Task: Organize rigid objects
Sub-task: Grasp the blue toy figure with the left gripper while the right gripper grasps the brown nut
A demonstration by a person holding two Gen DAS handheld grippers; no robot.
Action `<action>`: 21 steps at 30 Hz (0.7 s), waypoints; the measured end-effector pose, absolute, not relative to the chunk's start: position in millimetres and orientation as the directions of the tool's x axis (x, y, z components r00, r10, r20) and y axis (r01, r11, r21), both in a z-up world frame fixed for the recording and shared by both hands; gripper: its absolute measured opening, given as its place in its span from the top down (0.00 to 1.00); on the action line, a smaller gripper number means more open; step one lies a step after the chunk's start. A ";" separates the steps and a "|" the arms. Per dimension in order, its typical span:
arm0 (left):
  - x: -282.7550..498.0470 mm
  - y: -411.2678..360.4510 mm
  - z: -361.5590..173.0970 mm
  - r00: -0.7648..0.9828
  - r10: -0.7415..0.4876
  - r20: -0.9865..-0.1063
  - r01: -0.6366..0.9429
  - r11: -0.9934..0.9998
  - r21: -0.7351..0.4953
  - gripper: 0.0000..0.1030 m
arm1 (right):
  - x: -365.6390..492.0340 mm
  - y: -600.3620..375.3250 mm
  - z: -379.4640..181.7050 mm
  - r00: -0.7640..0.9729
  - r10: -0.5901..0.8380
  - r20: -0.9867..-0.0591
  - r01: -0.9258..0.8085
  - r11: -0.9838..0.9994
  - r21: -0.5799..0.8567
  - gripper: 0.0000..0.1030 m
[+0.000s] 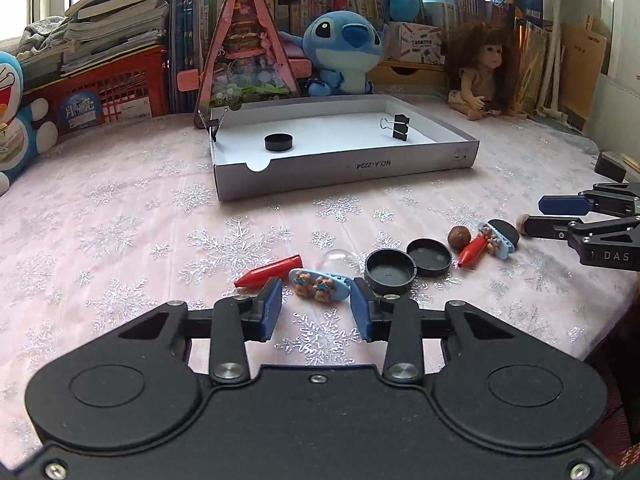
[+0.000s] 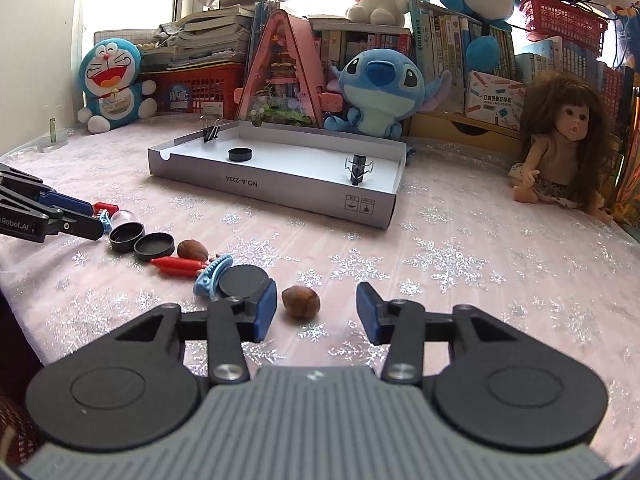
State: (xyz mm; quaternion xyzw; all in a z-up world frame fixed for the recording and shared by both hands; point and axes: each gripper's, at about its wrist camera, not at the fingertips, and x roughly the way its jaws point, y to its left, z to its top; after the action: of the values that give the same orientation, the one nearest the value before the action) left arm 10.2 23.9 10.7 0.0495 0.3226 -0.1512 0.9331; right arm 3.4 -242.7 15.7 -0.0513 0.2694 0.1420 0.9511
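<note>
A shallow white box [image 1: 440,160] [image 2: 280,188] holds a black cap [image 1: 279,142] [image 2: 240,154] and two black binder clips [image 1: 400,126]. My left gripper [image 1: 316,306] is open just before a blue bear hair clip [image 1: 318,285], with a red crayon [image 1: 268,272], a clear dome [image 1: 340,260] and two black caps [image 1: 390,272] [image 1: 430,257] nearby. My right gripper [image 2: 316,312] is open around a brown nut [image 2: 301,301], beside a black cap [image 2: 244,281], a second blue hair clip [image 2: 208,276], a red crayon [image 2: 178,267] and another nut [image 2: 193,249].
Plush toys [image 2: 380,88] [image 2: 112,84], a pink triangular toy house [image 1: 246,52], a doll [image 2: 568,140], red baskets and books line the back. A snowflake cloth [image 1: 160,220] covers the table. A small black block [image 1: 610,166] lies at the right.
</note>
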 end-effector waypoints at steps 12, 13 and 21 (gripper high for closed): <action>25.7 22.5 0.9 0.771 -0.221 -0.598 0.290 0.957 0.020 0.64 | 7.0 -232.9 6.1 0.804 0.247 -0.541 -0.306 0.952 -0.021 0.55; 25.9 22.2 0.1 0.773 -0.219 -0.595 0.288 0.957 0.021 0.64 | 7.2 -232.5 5.6 0.804 0.246 -0.542 -0.305 0.952 -0.021 0.55; 24.4 19.5 -3.2 0.788 -0.212 -0.578 0.283 0.958 0.034 0.64 | 8.1 -232.9 4.1 0.809 0.239 -0.537 -0.285 0.959 -0.002 0.56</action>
State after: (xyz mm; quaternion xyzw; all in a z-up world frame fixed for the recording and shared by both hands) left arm 24.4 19.5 -3.2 0.0595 0.2982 -0.1314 0.9435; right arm 8.1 -232.9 4.1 -0.0414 0.2769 0.1378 0.9501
